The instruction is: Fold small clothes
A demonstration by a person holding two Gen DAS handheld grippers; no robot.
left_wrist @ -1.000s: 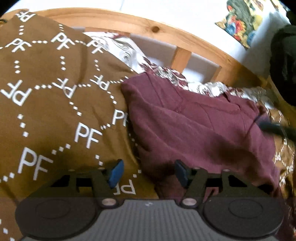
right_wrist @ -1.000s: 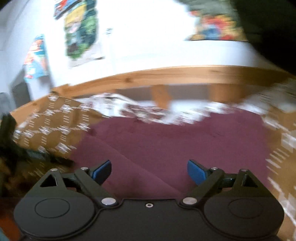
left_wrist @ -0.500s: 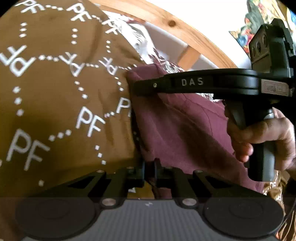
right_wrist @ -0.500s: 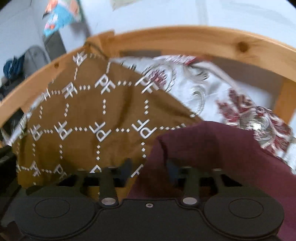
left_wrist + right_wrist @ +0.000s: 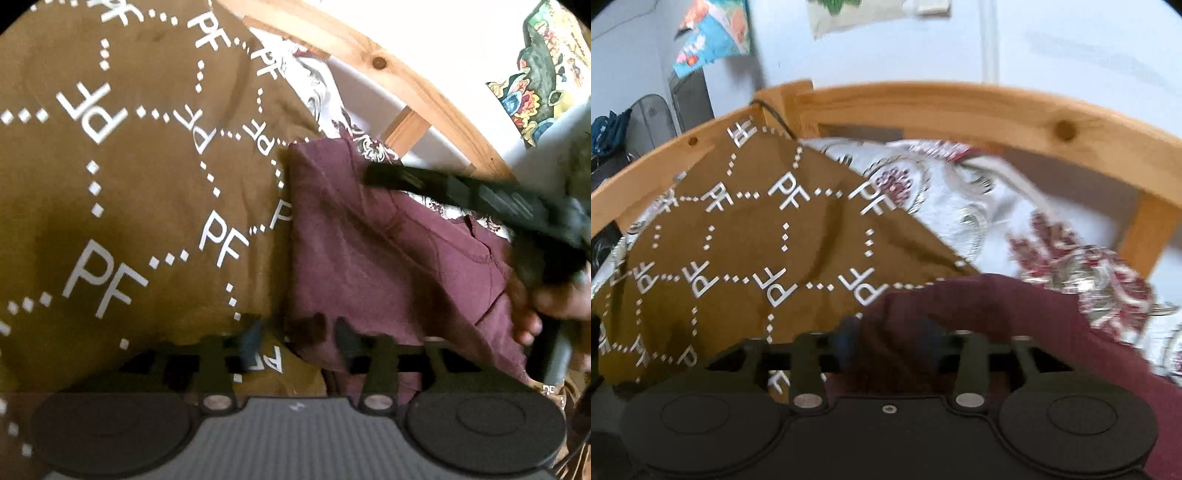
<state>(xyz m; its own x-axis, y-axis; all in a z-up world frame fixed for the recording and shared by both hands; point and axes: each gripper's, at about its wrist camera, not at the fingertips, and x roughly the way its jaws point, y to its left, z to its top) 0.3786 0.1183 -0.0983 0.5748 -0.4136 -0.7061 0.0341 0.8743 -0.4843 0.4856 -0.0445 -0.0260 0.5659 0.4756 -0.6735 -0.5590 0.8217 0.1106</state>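
A maroon garment [image 5: 388, 258] lies folded on a brown blanket printed with "PF" [image 5: 147, 184]. My left gripper [image 5: 299, 334] is at the garment's near left corner. Its jaws are opening, and the cloth edge lies loose between them without being pinched. In the right wrist view my right gripper [image 5: 890, 343] is at the far left corner of the maroon garment [image 5: 997, 325]. Its jaws are also opening, with cloth between them but not pressed. The body of the right tool [image 5: 480, 192] and the hand holding it [image 5: 535, 310] cross the left wrist view.
A wooden bed rail [image 5: 960, 107] curves behind the bedding. A white sheet with a red floral pattern [image 5: 960, 192] lies beyond the brown blanket [image 5: 757, 251]. Posters hang on the wall [image 5: 535, 85]. Brown blanket stretches away to the left of the garment.
The right gripper swept left to the garment's far left corner. Both grippers shut on the maroon edge half a second ago, and their jaws now stand apart again.
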